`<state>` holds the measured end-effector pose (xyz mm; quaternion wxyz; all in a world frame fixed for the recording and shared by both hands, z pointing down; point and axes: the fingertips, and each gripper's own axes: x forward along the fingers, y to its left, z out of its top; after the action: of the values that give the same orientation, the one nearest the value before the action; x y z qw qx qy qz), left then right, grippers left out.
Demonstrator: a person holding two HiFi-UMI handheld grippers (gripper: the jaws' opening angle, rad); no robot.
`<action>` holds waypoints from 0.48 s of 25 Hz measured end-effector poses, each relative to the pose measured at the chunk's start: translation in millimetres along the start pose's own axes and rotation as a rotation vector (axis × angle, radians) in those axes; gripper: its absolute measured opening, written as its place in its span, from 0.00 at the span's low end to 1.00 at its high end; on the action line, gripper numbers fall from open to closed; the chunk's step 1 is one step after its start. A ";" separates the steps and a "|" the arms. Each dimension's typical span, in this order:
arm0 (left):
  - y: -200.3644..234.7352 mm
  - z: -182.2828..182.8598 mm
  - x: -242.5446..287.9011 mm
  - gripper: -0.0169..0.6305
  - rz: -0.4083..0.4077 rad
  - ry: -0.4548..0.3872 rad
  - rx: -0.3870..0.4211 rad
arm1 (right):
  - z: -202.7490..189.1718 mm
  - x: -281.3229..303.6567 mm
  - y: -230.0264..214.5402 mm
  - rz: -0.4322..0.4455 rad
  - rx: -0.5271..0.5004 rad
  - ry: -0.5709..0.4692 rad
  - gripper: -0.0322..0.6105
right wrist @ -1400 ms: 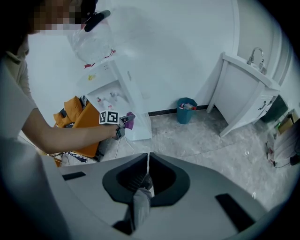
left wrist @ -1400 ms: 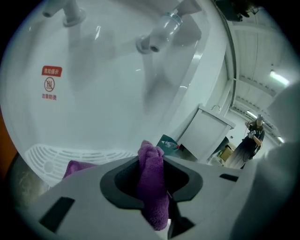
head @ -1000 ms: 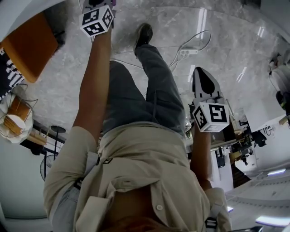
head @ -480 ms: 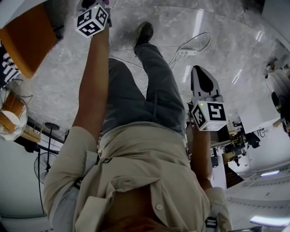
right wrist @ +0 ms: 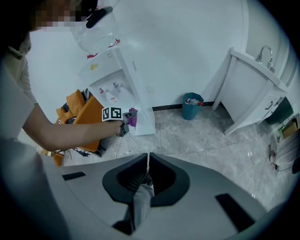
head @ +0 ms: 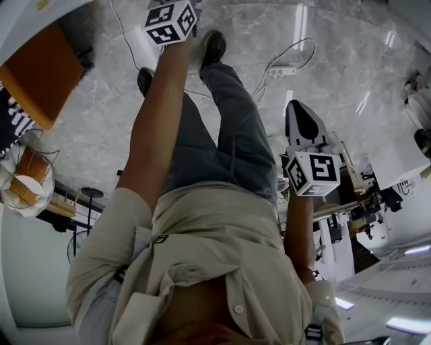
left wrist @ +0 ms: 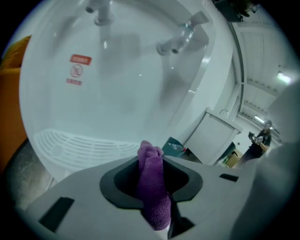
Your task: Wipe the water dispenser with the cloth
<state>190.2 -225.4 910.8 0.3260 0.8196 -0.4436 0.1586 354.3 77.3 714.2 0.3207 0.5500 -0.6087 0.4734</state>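
Head view, steeply downward: pale marble floor (head: 87, 128) across the upper half; beige shirt (head: 215, 256) and grey trousers (head: 222, 148) of the person from 6 o'clock to centre; left arm stretched to 12 o'clock, right forearm at 4 o'clock.

Right gripper view: white water dispenser (right wrist: 124, 86) upright against the wall at 10 o'clock, clear bottle (right wrist: 96, 30) on top at 11 o'clock, orange object (right wrist: 82, 115) just beside it at 9 o'clock. White cabinet (right wrist: 253, 89) at 2 o'clock, well apart; teal bin (right wrist: 192, 105) between the two, near the wall at 1 o'clock.

Left gripper (left wrist: 151, 161): fingers clenched on the purple cloth (left wrist: 153, 197), held upright, a tuft projecting past the tips. Dispenser front filling the left gripper view from 9 to 1 o'clock, close ahead of the cloth; contact not determinable. From the right gripper view, cloth level with the lower front panel of the dispenser.

Right gripper (right wrist: 147, 159): fingers pressed together, nothing grasped, well apart from the dispenser.

Smaller details, left gripper view: slotted drip grille (left wrist: 79, 145) at 8 o'clock; tap (left wrist: 176, 42) at 1 o'clock and second tap (left wrist: 101, 11) at 12 o'clock; red warning label (left wrist: 77, 70) at 10 o'clock. Head view: white power strip (head: 283, 71) with cable on the floor at 1 o'clock.
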 end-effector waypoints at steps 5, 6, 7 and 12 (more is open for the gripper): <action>-25.2 -6.0 13.3 0.20 -0.075 0.054 0.032 | -3.6 -3.2 -7.1 -0.007 0.021 -0.001 0.09; -20.0 -6.7 11.8 0.20 -0.060 0.057 0.033 | -3.8 -2.7 -7.4 -0.004 0.020 -0.001 0.09; -12.5 -7.0 9.7 0.20 -0.041 0.058 0.034 | -3.9 -1.6 -7.5 -0.001 0.018 -0.001 0.09; 42.5 2.1 -12.4 0.20 0.076 0.043 0.055 | -1.1 8.2 1.6 0.023 -0.002 0.011 0.09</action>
<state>147.9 -235.8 919.2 0.3064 0.8072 -0.4629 0.2007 351.1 75.2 721.7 0.3191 0.5401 -0.6138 0.4793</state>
